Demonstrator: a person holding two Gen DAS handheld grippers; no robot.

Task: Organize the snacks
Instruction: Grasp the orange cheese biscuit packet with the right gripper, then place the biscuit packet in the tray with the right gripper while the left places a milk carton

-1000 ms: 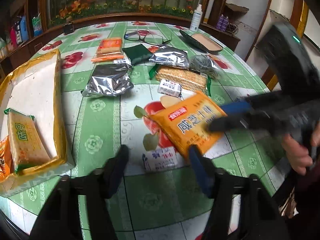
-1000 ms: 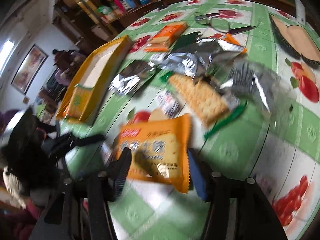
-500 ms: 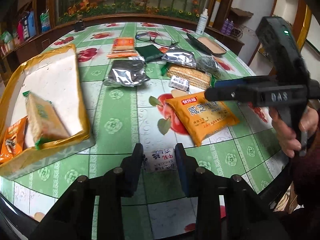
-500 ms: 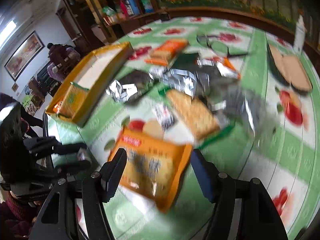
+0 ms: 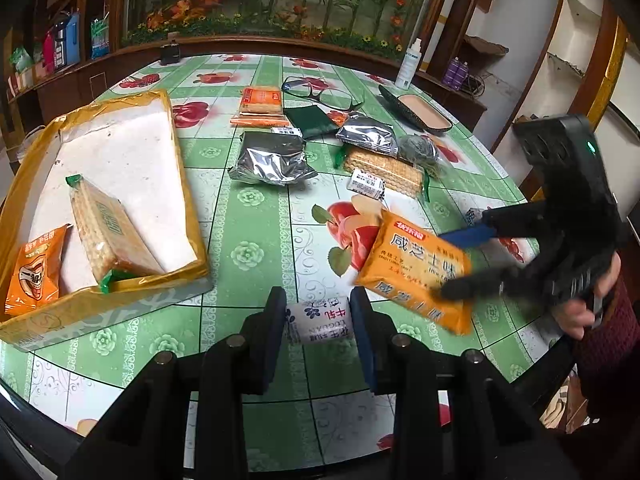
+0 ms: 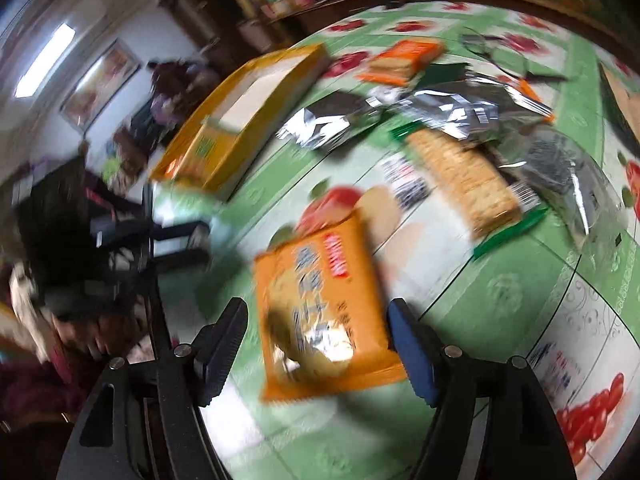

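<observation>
Indoors, green fruit-print tablecloth (image 5: 256, 216), shelves (image 5: 560, 60)

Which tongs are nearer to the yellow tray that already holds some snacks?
Left. The left tongs, gripping a small white candy pack, are just right of the yellow tray. The right tongs straddle the orange biscuit pack, farther right.

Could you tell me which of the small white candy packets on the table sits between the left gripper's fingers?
The nearest white packet, printed with grapes and red characters, is pinched in the left gripper. The other white packet lies untouched farther away beside the cracker pack.
</observation>
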